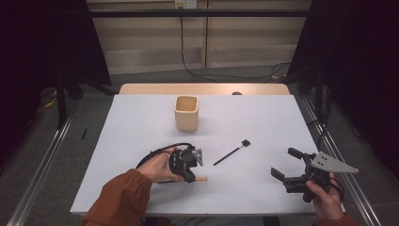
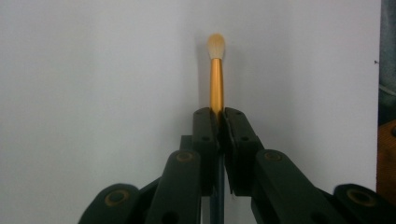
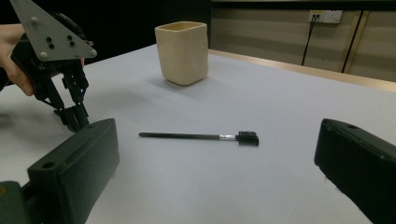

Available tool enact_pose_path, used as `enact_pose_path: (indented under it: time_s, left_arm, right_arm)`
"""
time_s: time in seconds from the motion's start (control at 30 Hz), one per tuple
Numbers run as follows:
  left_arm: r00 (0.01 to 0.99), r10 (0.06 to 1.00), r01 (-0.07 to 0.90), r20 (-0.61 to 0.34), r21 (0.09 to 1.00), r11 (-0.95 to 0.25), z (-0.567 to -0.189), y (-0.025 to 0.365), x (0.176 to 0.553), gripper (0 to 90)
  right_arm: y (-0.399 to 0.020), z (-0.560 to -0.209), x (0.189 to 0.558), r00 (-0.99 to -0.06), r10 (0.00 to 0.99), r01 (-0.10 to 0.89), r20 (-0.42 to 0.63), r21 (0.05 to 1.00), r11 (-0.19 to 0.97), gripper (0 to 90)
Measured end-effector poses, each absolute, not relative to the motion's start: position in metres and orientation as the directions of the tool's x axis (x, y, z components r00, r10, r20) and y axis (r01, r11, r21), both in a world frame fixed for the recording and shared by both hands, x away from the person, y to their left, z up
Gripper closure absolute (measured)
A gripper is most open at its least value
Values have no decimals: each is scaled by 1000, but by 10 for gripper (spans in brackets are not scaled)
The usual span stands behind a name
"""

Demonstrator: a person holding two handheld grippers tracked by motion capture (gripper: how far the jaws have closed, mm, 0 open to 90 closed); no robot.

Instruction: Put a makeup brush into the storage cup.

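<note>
left gripper (image 2: 218, 122) clamped on makeup brush (image 2: 216, 74) — right gripper (image 1: 285, 164) agape

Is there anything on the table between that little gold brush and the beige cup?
Nothing visible. The left gripper is shut on the gold brush near the table's front. Bare white table lies between it and the cup. The black brush lies off to the right of that path.

Rust-orange sleeve (image 1: 123, 197); black hand-held gripper (image 1: 288, 171) with grey three-cornered, screw-dotted plate (image 1: 333, 164).
</note>
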State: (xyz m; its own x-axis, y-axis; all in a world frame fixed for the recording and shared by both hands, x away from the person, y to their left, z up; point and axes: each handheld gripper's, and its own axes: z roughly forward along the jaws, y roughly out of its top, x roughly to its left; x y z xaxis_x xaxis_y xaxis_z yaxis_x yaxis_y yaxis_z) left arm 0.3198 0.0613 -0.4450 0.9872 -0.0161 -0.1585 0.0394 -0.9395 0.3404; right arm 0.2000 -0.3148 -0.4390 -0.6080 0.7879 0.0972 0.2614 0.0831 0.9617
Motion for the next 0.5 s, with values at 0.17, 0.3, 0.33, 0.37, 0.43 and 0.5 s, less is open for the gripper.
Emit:
enact_pose_path:
  time_s: [0.17, 0.3, 0.33, 0.37, 0.43, 0.5]
  left_arm:
    - [985, 13, 82, -174, 394, -915, -437, 68, 324, 842]
    - [982, 37, 116, -186, 440, -890, -431, 73, 326, 842]
    - [980, 42, 127, -193, 455, -881, -430, 74, 327, 842]
    - [980, 49, 137, -193, 472, -871, -428, 76, 327, 842]
    - [977, 60, 158, -205, 506, -848, -424, 79, 329, 841]
    - [975, 69, 175, -213, 536, -826, -420, 82, 330, 842]
  right_arm:
    - [-315, -439, 200, -607, 789, 262, 98, 962, 82, 0]
    - [-315, -439, 200, -607, 789, 262, 97, 961, 84, 0]
    - [-315, -439, 200, -607, 789, 262, 97, 961, 84, 0]
    - [-315, -439, 200, -607, 789, 261, 96, 962, 84, 0]
    - [-315, -439, 200, -608, 788, 262, 96, 961, 84, 0]
    - [-315, -439, 200, -607, 789, 262, 97, 961, 83, 0]
